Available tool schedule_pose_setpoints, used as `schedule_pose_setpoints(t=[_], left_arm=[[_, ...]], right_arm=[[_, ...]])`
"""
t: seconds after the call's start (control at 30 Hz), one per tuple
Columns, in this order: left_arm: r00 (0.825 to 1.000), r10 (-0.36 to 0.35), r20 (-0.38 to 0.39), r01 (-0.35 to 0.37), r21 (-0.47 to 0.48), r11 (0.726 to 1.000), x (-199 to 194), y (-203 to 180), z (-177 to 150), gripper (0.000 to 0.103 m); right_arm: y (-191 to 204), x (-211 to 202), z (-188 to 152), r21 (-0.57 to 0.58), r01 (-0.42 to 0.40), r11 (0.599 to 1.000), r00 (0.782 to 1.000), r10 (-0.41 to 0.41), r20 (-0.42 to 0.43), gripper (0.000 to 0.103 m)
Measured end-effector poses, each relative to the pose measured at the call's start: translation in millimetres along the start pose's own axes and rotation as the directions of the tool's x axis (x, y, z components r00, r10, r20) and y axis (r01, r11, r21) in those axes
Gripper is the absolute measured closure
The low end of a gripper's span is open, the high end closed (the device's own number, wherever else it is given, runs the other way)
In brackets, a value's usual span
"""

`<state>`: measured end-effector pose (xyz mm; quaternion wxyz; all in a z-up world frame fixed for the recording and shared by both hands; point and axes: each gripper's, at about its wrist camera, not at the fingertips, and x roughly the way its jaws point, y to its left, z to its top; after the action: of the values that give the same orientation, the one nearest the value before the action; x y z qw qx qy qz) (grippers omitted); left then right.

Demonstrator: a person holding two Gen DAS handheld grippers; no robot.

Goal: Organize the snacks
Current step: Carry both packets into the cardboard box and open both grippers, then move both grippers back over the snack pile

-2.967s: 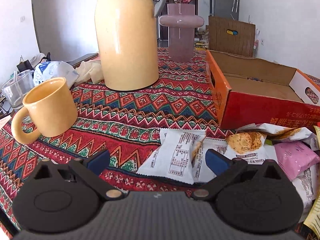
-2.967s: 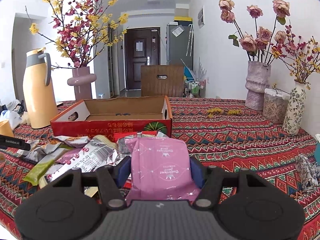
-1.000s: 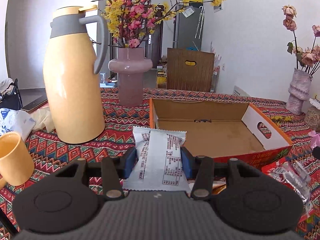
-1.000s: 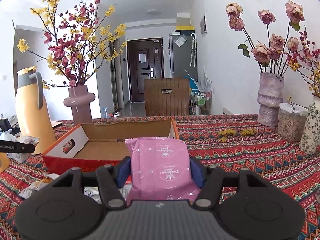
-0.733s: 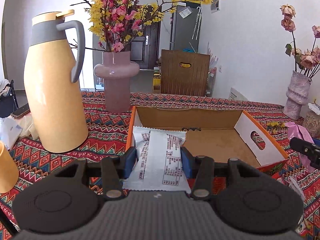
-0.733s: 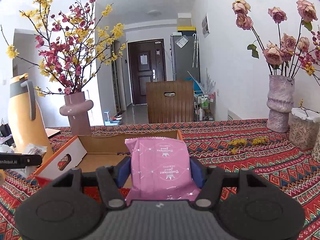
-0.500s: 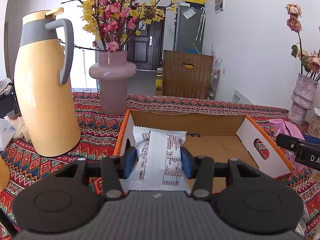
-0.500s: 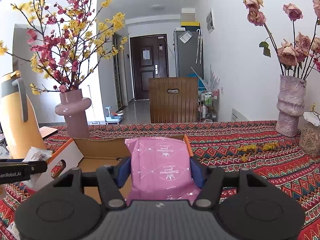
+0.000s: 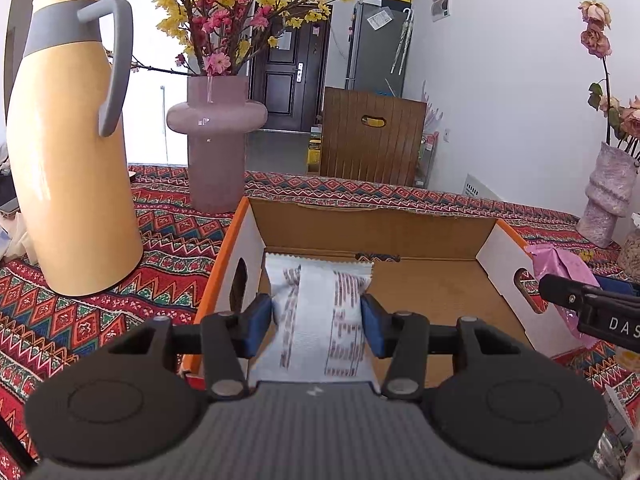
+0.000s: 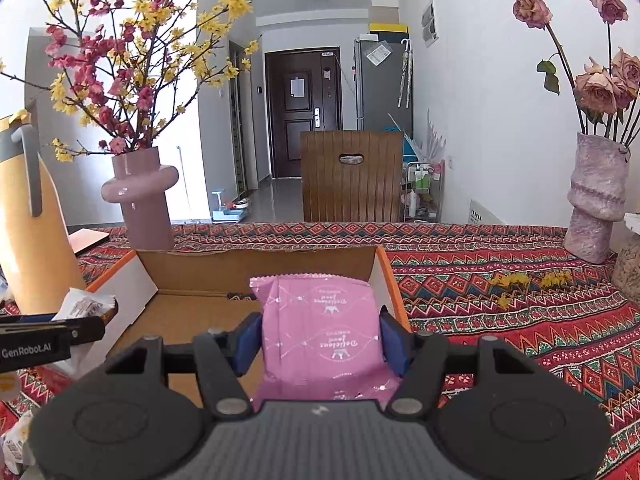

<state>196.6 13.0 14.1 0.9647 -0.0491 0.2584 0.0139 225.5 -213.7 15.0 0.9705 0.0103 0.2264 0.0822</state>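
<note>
An open cardboard box (image 9: 372, 224) with orange outer walls sits on the patterned tablecloth. My left gripper (image 9: 316, 320) hovers over the box's left half. A white snack packet (image 9: 316, 304) stands between its blue pads, which still touch it while the jaws are opening; the packet's print looks blurred. My right gripper (image 10: 320, 340) is shut on a pink snack packet (image 10: 320, 320) above the right end of the box (image 10: 256, 268). Each wrist view shows the other gripper at its edge: the right gripper (image 9: 592, 308) and the left gripper (image 10: 52, 336).
A tall yellow thermos jug (image 9: 72, 160) and a mauve vase (image 9: 216, 140) of blossom branches stand left of the box. At the far right stands a textured pink vase (image 10: 596, 204) of roses. Behind the table is a wooden chair back (image 9: 372, 136). Loose snack packets (image 10: 16, 440) lie at the near left.
Both grippers carried their packets from the snack pile to above the box. The thermos slid leftward in the left wrist view. The white packet's print has become blurred.
</note>
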Motion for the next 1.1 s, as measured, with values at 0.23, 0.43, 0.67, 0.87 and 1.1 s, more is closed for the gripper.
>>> schedule_pose_setpoints(t=[0.23, 0.43, 0.67, 0.87, 1.1], left_arm=[[0.997, 0.026, 0.077, -0.025, -0.003, 1.000, -15, -1, 0, 0.000], [0.995, 0.038, 0.094, -0.038, 0.003, 0.999, -18, -4, -3, 0.000], [0.994, 0.040, 0.100, -0.040, 0.003, 0.999, -20, -4, -3, 0.000], [0.992, 0.039, 0.119, -0.040, 0.003, 0.999, -34, -6, 0, 0.000], [0.994, 0.008, 0.111, -0.010, 0.018, 1.000, -59, -7, -4, 0.000]], right_arm=[[-4, -12, -2, 0.025, -0.011, 1.000, 0.999, 0.009, 0.051, 0.005], [-6, -14, -4, 0.037, -0.009, 0.999, 0.998, 0.007, 0.060, 0.000], [-7, -17, -4, 0.043, -0.008, 0.999, 0.997, 0.005, 0.072, 0.000], [-7, -26, -2, 0.044, -0.016, 0.999, 0.996, 0.012, 0.093, 0.000], [-4, -53, -3, 0.029, -0.028, 0.999, 0.991, 0.024, 0.130, 0.000]])
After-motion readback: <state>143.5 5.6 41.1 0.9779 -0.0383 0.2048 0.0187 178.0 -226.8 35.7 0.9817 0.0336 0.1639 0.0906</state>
